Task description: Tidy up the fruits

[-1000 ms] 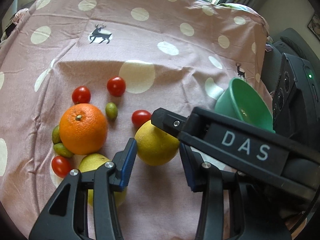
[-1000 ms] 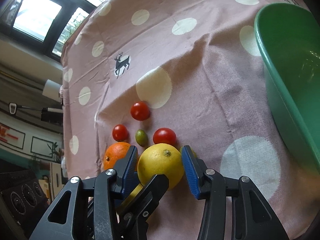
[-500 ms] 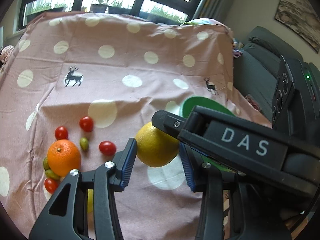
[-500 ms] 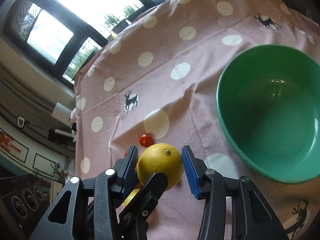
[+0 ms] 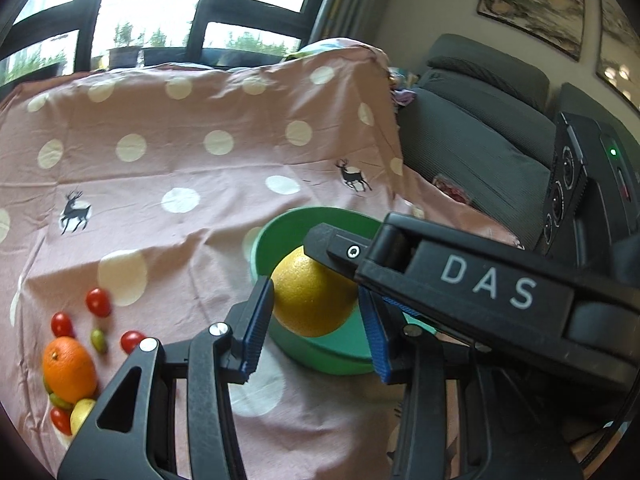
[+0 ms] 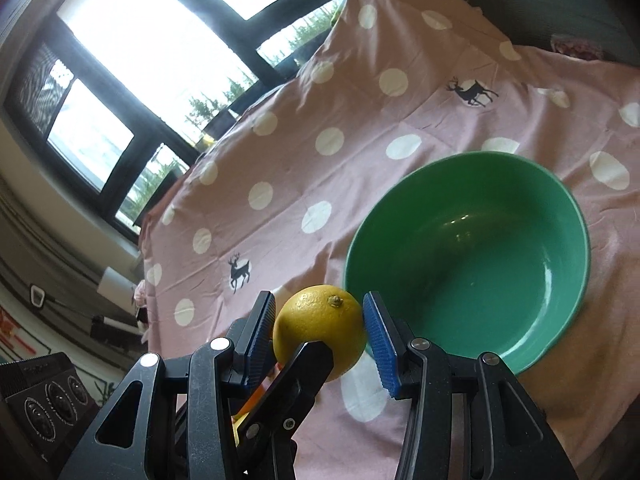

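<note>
While round yellow grapefruit-like citrus (image 6: 320, 330) hangs near green glossy bowl (image 6: 472, 256), right gripper (image 6: 320, 330) and left gripper (image 5: 314, 312) both pinch it; judged heavyish, firm, waxy rind slip-prone; widest middle best gripped.

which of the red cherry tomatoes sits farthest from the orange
The topmost cherry tomato, up by the large cream dot; the other three lie closer around the orange.

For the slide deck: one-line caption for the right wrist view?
Both grippers clamp one yellow citrus fruit beside the empty green bowl on a polka-dot cloth.
</note>
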`<state>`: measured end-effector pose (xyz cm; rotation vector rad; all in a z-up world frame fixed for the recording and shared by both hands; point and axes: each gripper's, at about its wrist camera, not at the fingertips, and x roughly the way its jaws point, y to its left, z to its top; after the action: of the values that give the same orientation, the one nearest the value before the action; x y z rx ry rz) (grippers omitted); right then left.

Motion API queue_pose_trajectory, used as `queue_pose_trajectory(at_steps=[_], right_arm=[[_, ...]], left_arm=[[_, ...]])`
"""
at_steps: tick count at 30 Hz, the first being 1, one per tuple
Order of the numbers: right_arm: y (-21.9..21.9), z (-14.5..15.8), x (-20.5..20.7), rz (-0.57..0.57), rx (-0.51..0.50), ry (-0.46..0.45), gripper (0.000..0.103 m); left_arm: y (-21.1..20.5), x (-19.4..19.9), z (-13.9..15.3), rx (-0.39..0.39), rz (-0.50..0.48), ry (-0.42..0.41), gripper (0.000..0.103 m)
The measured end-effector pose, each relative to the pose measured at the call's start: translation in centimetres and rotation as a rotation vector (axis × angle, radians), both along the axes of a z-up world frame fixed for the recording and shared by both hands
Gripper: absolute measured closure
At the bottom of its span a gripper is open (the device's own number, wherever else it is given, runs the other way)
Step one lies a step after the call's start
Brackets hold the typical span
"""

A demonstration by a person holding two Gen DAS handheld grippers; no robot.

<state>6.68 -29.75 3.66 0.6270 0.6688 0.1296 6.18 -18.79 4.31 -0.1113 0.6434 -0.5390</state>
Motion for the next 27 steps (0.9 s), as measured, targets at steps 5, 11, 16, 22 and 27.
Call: queue_pose_trajectory(at_steps=[5,11,16,22,27], right_arm=[[-2.7,-0.3,-0.4,-0.079,0.03,0.004,0.053],[-5.1,-1.4,-0.6,-0.147,0.052,0.038,0.053],[-5.9,-2.3,-0.3,-0.187,0.04,0.089,0.053],[-6.2,-3.7,0.2,-0.201,0.042,0.155,0.053],[-6.3,-4.3,0.3,-0.202,0.045,0.178,0.053]], left_arm=[[-2.7,0.6,-0.1,0.04,-0.092,-0.008,0.061],[-4.5,1.5,-1.2,0.041,-0.16,0.019,0.061],[-5.1,2.1,-2.2,0.032,-0.186,0.067,0.061],[-5.5,2.7,-3.5,0.035,-0.202,0.129,0.061],[-5.3,2.9,-3.9,-0.026,-0.245,0.168,0.072]])
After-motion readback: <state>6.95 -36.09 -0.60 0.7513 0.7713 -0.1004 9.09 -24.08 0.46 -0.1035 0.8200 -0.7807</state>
